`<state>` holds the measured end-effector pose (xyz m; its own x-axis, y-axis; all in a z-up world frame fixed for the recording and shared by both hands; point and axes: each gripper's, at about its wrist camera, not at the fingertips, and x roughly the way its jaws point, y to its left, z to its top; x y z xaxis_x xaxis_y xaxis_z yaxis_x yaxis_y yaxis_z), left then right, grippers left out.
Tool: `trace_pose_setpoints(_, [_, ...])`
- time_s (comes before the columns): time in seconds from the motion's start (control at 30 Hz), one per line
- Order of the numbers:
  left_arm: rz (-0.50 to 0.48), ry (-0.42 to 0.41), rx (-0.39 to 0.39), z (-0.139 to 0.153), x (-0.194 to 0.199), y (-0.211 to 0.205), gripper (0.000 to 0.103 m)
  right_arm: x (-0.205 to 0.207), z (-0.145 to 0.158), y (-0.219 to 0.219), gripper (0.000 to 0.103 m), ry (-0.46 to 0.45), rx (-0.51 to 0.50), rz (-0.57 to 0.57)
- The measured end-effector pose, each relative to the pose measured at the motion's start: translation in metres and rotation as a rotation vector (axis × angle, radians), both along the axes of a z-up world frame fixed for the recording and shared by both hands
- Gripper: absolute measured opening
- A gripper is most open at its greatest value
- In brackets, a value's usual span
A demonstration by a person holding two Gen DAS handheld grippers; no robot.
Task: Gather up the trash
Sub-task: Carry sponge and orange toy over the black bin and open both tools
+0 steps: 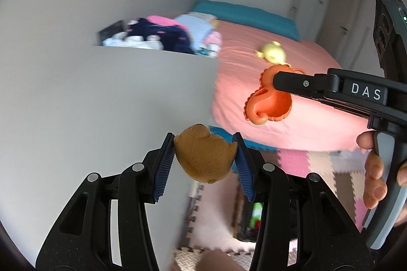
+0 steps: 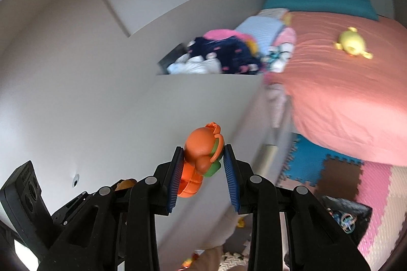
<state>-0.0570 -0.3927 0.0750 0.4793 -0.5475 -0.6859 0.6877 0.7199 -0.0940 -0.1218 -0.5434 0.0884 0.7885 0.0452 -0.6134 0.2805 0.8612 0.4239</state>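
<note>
My left gripper (image 1: 204, 147) is shut on a brown moulded toy shape (image 1: 204, 156), clamped between its blue pads (image 1: 162, 169). My right gripper (image 2: 202, 160) is shut on an orange plastic toy with a green part (image 2: 202, 151). From the left wrist, the same orange toy (image 1: 267, 103) hangs at the right, pinched by the right gripper's black finger (image 1: 300, 84), with a hand (image 1: 374, 176) on the handle. A yellow toy (image 1: 272, 53) lies on the pink bed (image 1: 254, 103); it shows again (image 2: 352, 44) from the right wrist.
A grey low wall (image 1: 127, 98) stands left of the bed, with a pile of clothes (image 1: 157, 37) behind it. Coloured foam floor tiles (image 2: 376, 189) lie below the bed. A dark bin with toys (image 2: 346, 217) sits on the floor at lower right. Everything is motion-blurred.
</note>
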Motion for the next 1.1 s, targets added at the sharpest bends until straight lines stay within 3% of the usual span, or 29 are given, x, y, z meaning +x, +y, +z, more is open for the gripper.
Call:
trace_pose_setpoints(0.17, [-0.121, 0.021, 0.021, -0.017, -0.058, -0.043, 0.046, -0.072, -0.022, -0.040, 0.034, 0.028, 0.001, -0.110])
trace_pose_setpoints(0.43, [-0.350, 0.105, 0.112, -0.075, -0.150, -0.123, 0.046, -0.177, -0.084, -0.109, 0.034, 0.161, 0.015, -0.329])
trace_pose_setpoints(0.67, [-0.501, 0.144, 0.205, -0.114, -0.208, -0.169, 0.047, -0.230, -0.135, -0.148, 0.034, 0.306, 0.030, -0.427])
trace_pose_setpoints(0.7, [-0.535, 0.153, 0.221, -0.120, -0.215, -0.174, 0.060, -0.233, -0.141, -0.151, 0.035, 0.325, 0.034, -0.431])
trace_pose_setpoints(0.73, [-0.545, 0.151, 0.235, -0.122, -0.225, -0.175, 0.075, -0.236, -0.149, -0.155, 0.050, 0.350, 0.043, -0.446])
trace_pose_setpoints(0.77, [-0.540, 0.132, 0.255, -0.126, -0.228, -0.177, 0.096, -0.241, -0.153, -0.158, 0.091, 0.363, 0.045, -0.459])
trace_pose_setpoints(0.8, [-0.536, 0.112, 0.259, -0.127, -0.233, -0.175, 0.097, -0.244, -0.158, -0.161, 0.100, 0.375, 0.037, -0.481])
trace_pose_setpoints(0.9, [-0.516, 0.103, 0.297, -0.136, -0.231, -0.176, 0.097, -0.249, -0.170, -0.168, 0.100, 0.430, -0.020, -0.540])
trace_pose_setpoints(1.1, [-0.476, 0.143, 0.296, -0.142, -0.212, -0.170, 0.097, -0.257, -0.179, -0.172, 0.100, 0.432, -0.006, -0.552])
